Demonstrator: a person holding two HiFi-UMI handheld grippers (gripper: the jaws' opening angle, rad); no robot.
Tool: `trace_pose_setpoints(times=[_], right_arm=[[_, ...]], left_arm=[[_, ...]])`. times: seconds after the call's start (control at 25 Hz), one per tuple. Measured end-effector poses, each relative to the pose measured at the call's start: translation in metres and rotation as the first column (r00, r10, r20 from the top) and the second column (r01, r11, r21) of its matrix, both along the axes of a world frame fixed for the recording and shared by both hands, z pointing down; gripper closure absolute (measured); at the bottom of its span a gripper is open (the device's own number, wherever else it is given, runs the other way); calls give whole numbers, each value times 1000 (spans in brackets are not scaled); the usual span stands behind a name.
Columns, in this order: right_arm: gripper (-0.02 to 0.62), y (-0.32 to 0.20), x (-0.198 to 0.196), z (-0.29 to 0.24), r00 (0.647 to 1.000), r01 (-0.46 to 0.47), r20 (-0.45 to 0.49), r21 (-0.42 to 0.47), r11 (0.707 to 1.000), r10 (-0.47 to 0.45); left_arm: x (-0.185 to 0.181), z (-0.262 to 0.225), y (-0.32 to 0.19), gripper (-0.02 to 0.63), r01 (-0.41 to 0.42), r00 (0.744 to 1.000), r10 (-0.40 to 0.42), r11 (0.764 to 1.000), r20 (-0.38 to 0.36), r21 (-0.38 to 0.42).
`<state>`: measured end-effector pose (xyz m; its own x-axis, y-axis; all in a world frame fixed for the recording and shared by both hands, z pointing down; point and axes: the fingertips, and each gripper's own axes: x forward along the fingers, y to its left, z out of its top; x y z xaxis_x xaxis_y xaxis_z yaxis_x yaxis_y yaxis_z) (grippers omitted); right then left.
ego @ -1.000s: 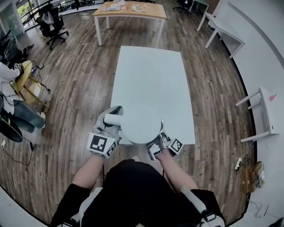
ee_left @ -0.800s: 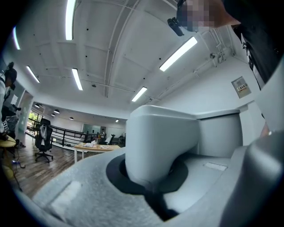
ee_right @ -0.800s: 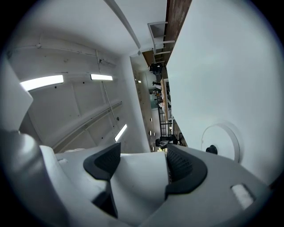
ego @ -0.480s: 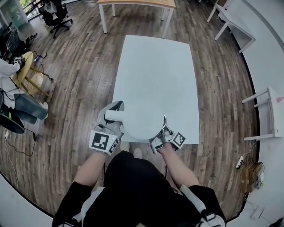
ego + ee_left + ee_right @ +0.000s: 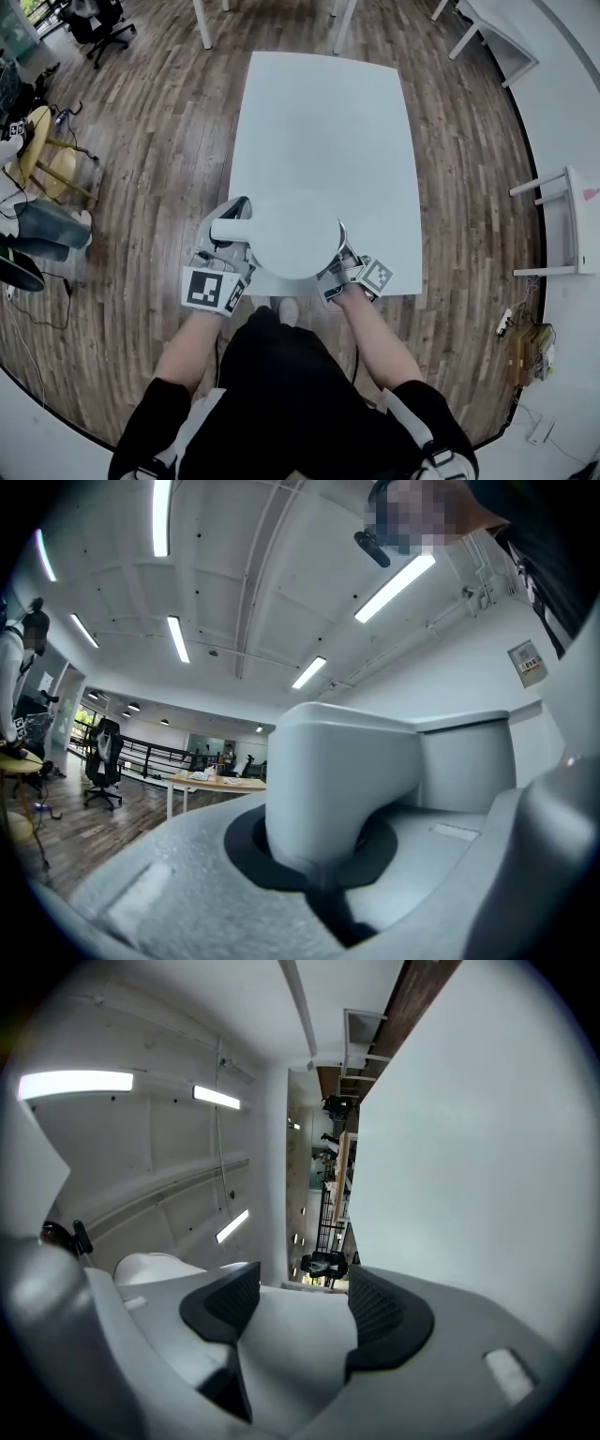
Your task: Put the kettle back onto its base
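— Wood floor (image 5: 150, 141) lies all round the white surface (image 5: 319, 122), and from the head view we look steeply down on both. Where do we find the kettle (image 5: 286, 234)?

— We find it over the near edge of the surface, toward the near left corner. Its round white top faces us and covers that corner. We cannot tell whether its underside touches the surface.

— And the handle (image 5: 230, 232)?

— It juts out past the left edge of the surface, over the floor. Our left tongs (image 5: 228, 246) are clamped on it. In the left gripper view we see the white handle (image 5: 337, 780) filling the space between the jaws, with both dark pads pressed tight against it.

— What do we make of the right tongs (image 5: 339, 267)?

— They sit at the near right of the kettle, just beside its wall, at the near edge of the surface. In the right gripper view the right tongs (image 5: 300, 1307) stand well apart. The ribbed pads (image 5: 384, 1321) have a broad gap between them, and we see nothing gripped there. A large pale face fills the right side of that view, and we cannot tell whether it is the kettle or the surface.
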<state>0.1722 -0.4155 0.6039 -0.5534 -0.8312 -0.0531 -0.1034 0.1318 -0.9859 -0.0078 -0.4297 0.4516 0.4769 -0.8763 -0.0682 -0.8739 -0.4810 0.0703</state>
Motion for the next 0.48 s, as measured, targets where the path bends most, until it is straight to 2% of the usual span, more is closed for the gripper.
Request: trace_pose_setpoints(times=[0.12, 0.24, 0.36, 0.48], right_arm=[[311, -12, 3, 7, 998, -2, -71, 5, 1000, 3], [318, -25, 7, 12, 982, -21, -188, 19, 1000, 24], [310, -29, 12, 15, 951, -38, -307, 27, 999, 44], [310, -27, 20, 18, 900, -52, -432, 32, 998, 60]], left_arm=[[0, 7, -10, 606, 10, 1000, -10, 1000, 0, -7], [1, 12, -17, 606, 12, 1000, -12, 1000, 10, -1], [2, 16, -20, 606, 12, 1000, -12, 1000, 15, 4], [3, 23, -21, 606, 20, 999, -20, 1000, 34, 3]])
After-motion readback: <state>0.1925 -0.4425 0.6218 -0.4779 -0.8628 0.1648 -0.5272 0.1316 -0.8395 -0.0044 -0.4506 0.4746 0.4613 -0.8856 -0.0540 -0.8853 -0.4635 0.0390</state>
